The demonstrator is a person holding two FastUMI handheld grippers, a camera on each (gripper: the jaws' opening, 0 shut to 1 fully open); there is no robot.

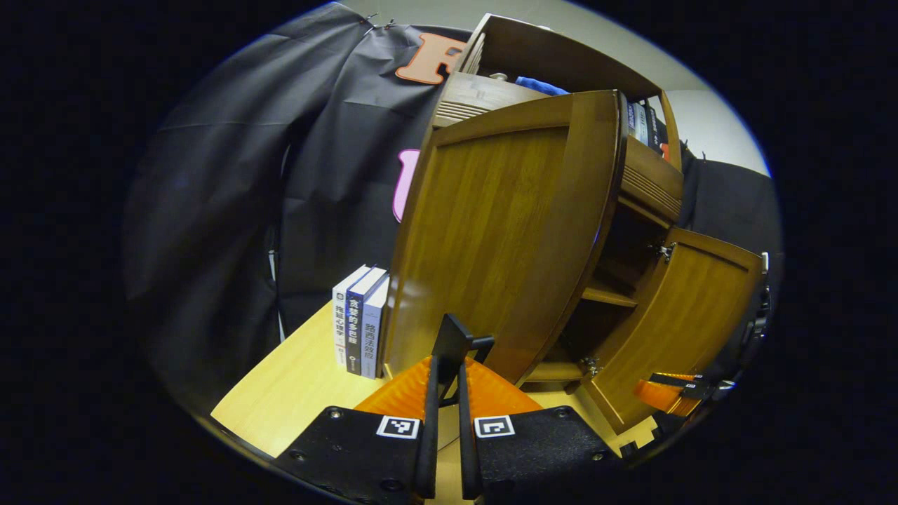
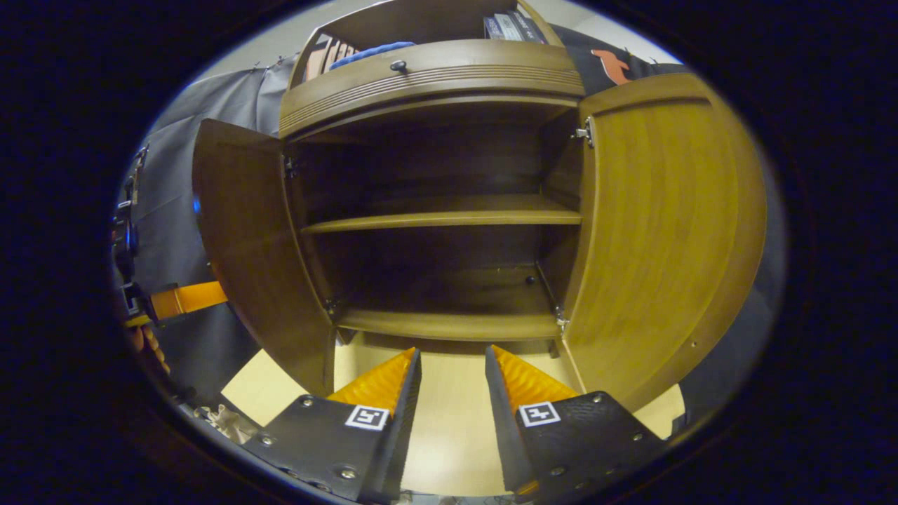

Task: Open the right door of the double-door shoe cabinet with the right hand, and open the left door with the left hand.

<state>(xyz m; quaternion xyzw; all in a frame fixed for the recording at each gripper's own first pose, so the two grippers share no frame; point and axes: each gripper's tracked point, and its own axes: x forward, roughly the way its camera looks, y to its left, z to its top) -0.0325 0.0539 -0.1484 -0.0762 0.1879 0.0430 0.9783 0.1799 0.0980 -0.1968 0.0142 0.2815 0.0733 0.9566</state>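
Both doors hang open on the cabinet (image 2: 431, 70). My left gripper (image 1: 449, 365) is pinched nearly shut on the dark handle (image 1: 454, 341) of the left door (image 1: 491, 238). My right gripper (image 2: 452, 365) is parted, holding nothing, before the shelf (image 2: 442, 219), beside the right door (image 2: 659, 238).

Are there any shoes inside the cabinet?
No. In the right gripper view both doors stand open and the cabinet's middle shelf and bottom shelf are bare.
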